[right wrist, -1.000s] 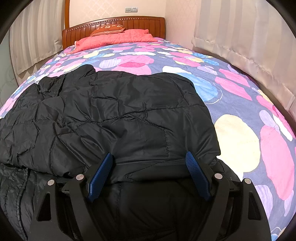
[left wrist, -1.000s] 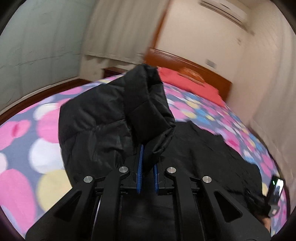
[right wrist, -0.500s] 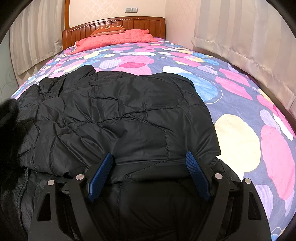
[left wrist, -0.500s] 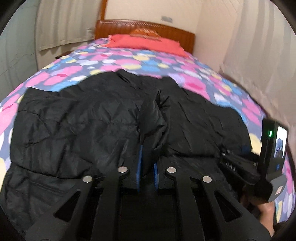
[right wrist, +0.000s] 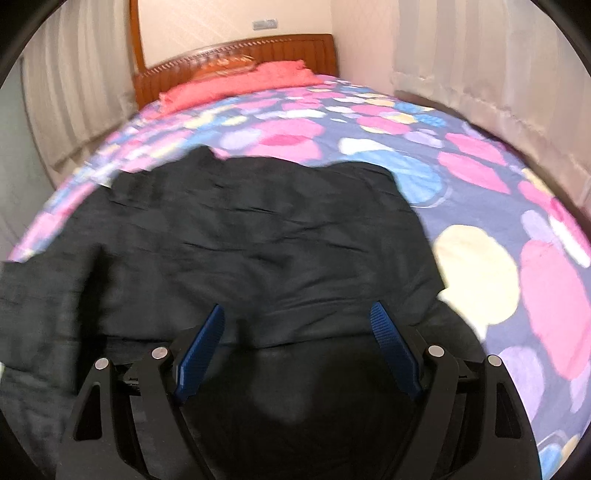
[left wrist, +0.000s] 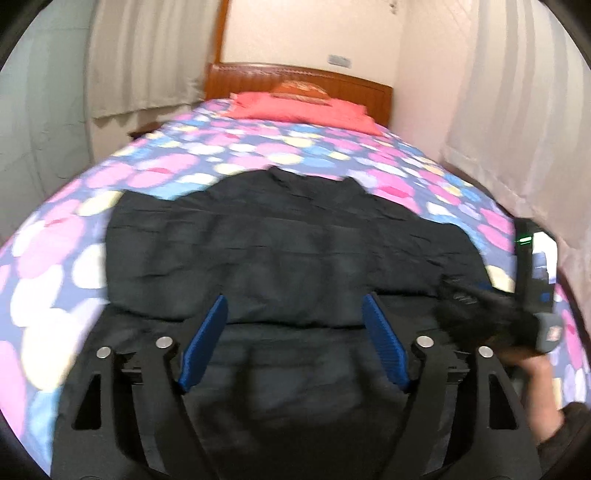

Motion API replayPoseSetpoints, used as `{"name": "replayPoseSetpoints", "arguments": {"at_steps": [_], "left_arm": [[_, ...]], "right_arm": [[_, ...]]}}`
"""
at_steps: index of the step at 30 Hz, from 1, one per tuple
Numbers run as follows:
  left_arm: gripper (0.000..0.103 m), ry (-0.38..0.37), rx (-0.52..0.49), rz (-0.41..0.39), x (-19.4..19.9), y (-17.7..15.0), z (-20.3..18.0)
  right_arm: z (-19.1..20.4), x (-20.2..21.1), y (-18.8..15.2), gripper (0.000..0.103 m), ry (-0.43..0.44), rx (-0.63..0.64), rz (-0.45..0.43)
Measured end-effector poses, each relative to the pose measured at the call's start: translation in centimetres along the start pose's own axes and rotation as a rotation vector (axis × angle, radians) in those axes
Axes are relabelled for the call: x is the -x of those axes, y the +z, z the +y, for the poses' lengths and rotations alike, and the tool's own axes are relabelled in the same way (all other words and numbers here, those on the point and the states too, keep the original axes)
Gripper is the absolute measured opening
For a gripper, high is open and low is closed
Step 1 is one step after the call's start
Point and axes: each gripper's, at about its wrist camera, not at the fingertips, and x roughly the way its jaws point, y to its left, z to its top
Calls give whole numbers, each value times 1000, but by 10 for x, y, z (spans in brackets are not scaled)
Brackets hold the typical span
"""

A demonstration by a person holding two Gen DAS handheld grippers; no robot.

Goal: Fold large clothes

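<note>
Change: a second ago the left gripper (left wrist: 293, 345) pinched a raised fold of the black jacket (left wrist: 288, 254); that fold now lies flat, and the jaws are opening with nothing pressed between the blue fingers (left wrist: 205, 347).
Left gripper: it hovers over the near part of the jacket, cloth below and between the fingers but not clamped.
Right gripper (right wrist: 299, 349): fingers (right wrist: 395, 352) spread wide, gripping nothing, over the jacket's near edge; in the left wrist view the right gripper (left wrist: 484, 314) appears at the right, held by a hand (left wrist: 535, 384).
Jacket: spread on the bed, folded inward, its far edge ragged around the collar; both views are blurred, so seams are hard to read.
Jacket edges: the left edge runs fairly straight; the right edge slopes down towards the right gripper.
Open room: bare bedspread (left wrist: 59, 258) lies left of the jacket, a wide stretch of bedspread (right wrist: 498, 229) to its right, and more beyond it up to the pillows.
Bed: the cover is blue-grey with pink, yellow and blue spots; red pillows (left wrist: 299, 110) lie against a wooden headboard (left wrist: 295, 75).
Room: pale curtains (right wrist: 480, 62) hang close along both sides of the bed, and a cream wall (left wrist: 306, 33) stands behind the headboard.
</note>
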Motion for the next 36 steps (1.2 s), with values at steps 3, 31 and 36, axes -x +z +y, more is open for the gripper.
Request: {"name": "replayPoseSetpoints", "arguments": {"at_steps": [3,31,36], "left_arm": [[78,81,29,-3,8,-6,36],[78,187,164,76,-1,-24,125],[78,189,137,87,-11,-20,118]], "right_arm": [[24,13,1,80,107,-16,8],[27,12,45,13,135,-59,-32],[-6,-25,46,13,83,-73,40]]}}
